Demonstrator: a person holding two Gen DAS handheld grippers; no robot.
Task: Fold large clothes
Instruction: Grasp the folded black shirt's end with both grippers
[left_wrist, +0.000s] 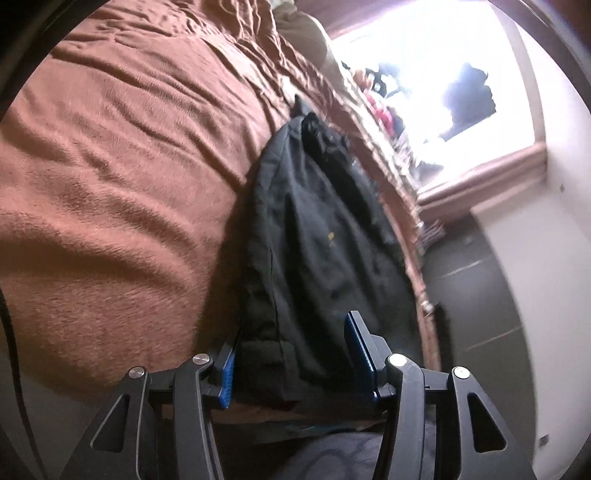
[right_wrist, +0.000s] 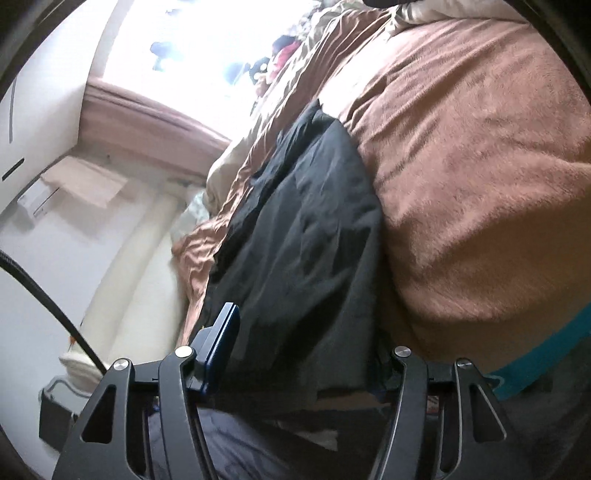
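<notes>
Scene: A dark garment (left_wrist: 314, 236) lies stretched along the edge of a bed covered by a rust-brown blanket (left_wrist: 122, 177), seen from both wrist cameras.

Garment: Black or very dark grey, long and narrow, running away from the cameras toward the bright window (left_wrist: 424, 74); its near end hangs over the blanket's edge. In the right wrist view the same garment (right_wrist: 303, 236) lies with the blanket (right_wrist: 472, 166) beside it on the right.

Left gripper (left_wrist: 295, 354): Jaws about half open, blue pads on either side of the garment's near end. The left pad sits at the cloth's edge, the right pad stands just clear of it; a firm pinch cannot be told.

Right gripper (right_wrist: 306, 354): Jaws about half open, cloth between them. The left blue pad is plain to see beside the fabric; the right pad is hidden under the folds, so whether it grips cannot be told.

Containers: A dark box-like shape (right_wrist: 55, 413) on the floor left of the bed; contents not visible.

Writing: A small yellow mark (left_wrist: 330, 234) on the garment, too small to read.

Beyond the bed: Glare-washed window with blurred red and dark items near it; white wall (right_wrist: 37, 110) and a black cable (right_wrist: 44, 295).
</notes>
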